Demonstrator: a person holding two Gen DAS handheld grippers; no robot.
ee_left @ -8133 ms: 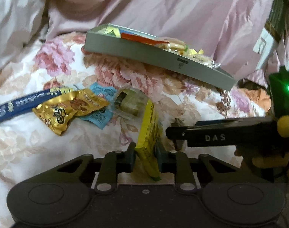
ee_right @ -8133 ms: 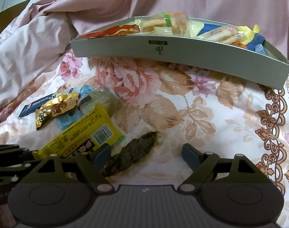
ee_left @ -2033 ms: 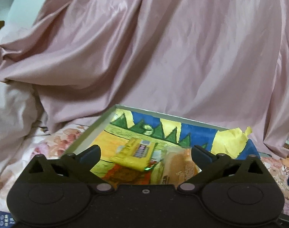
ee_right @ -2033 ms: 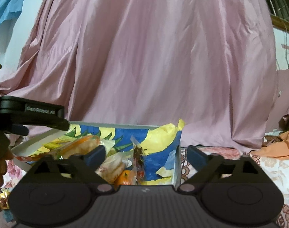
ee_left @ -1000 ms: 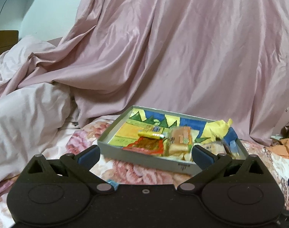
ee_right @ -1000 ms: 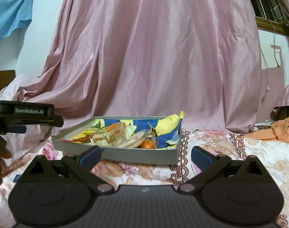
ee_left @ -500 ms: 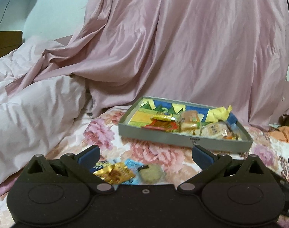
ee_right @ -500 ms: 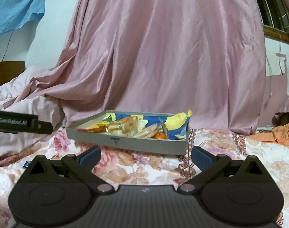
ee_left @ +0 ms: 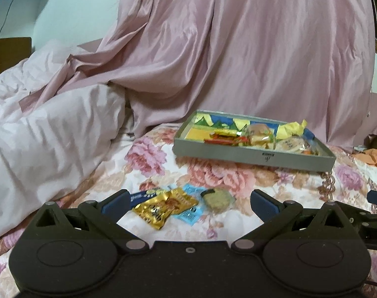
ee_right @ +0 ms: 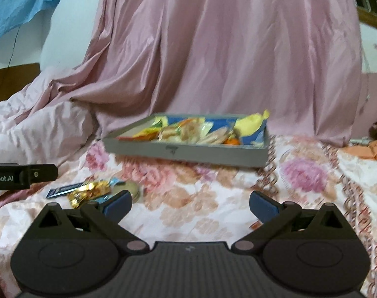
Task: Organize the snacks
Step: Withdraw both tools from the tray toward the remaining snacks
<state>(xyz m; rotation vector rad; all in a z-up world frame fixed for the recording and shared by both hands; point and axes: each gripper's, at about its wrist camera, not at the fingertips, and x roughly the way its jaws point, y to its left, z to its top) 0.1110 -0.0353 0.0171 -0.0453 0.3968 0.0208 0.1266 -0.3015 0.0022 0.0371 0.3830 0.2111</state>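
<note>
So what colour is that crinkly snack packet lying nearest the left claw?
Shiny gold, with dark print. The gold packet shows best in the left wrist view.

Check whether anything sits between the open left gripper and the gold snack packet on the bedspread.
Nothing visible blocks it. The left gripper is open and empty, and the gold snack packet lies just ahead between its fingers on the floral bedspread, overlapping a light blue packet, with a greenish wrapped snack beside it.

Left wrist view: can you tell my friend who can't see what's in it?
Open, empty tongs hang over loose snacks on a flowery sheet: a gold packet, blue packets, a green cake. Behind sits a gray tray full of snacks.
</note>
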